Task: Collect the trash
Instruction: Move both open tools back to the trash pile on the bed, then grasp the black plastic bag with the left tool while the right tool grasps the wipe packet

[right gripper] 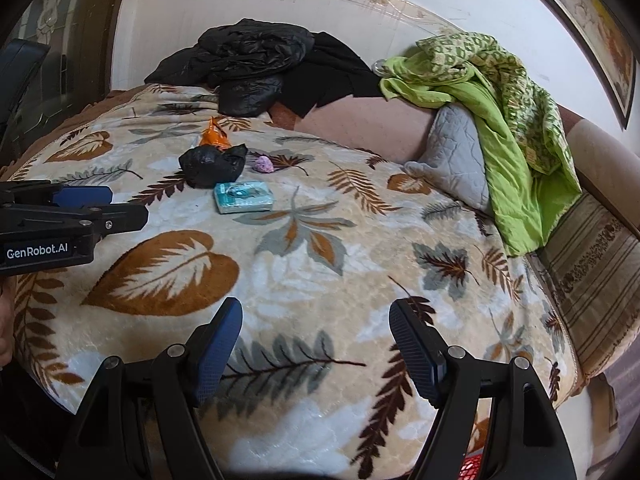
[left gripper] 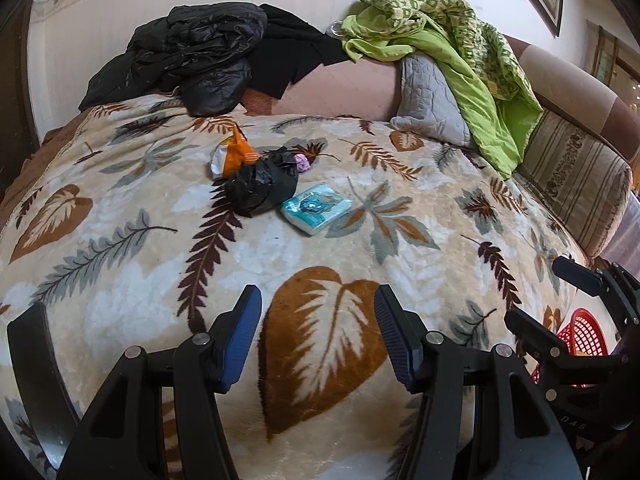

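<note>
On the leaf-patterned blanket (left gripper: 120, 208), well beyond both grippers, the trash lies in a small cluster: a black plastic bag (left gripper: 262, 186) in the middle, an orange wrapper (left gripper: 234, 152) touching it on the far left, a small purple wad (left gripper: 303, 163) just right of it, and a pale blue packet (left gripper: 316, 208) near its right side. The left gripper (left gripper: 318, 336) hangs over the near part of the blanket with its jaws partly apart and nothing between them. The right gripper (right gripper: 316, 346) sits wider apart, also empty, and a red basket (left gripper: 580, 332) shows at the near right edge.

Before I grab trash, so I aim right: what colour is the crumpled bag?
Black bag, clearest in the left wrist view.
</note>
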`<state>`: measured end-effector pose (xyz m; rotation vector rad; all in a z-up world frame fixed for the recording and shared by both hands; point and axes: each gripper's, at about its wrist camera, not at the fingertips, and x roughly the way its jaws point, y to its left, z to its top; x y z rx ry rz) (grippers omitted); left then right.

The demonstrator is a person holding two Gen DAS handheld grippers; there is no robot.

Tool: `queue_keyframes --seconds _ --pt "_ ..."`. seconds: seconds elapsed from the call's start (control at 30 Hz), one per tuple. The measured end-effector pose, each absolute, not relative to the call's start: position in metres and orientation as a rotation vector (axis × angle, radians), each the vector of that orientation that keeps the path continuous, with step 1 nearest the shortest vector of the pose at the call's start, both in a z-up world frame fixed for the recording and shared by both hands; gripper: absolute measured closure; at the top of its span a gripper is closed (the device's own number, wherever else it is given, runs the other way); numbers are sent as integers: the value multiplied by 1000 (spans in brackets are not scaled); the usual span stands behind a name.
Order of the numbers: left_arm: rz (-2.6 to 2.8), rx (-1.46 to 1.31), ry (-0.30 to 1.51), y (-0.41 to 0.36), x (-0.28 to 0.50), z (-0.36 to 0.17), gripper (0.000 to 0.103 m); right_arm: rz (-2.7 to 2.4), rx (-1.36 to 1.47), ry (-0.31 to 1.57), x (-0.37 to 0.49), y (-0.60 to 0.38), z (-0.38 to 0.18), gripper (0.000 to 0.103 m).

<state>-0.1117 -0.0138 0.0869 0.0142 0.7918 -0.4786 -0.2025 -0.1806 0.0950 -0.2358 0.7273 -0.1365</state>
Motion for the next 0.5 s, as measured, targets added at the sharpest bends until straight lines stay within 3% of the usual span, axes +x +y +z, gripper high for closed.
queue_keyframes --seconds 0.27,0.5 --pt "-431 -17 806 1 -92 80 46 -88 -163 750 -172 -185 91 23" --pt "-344 -71 826 21 -64 70 46 10 332 892 -93 -243 70 23"
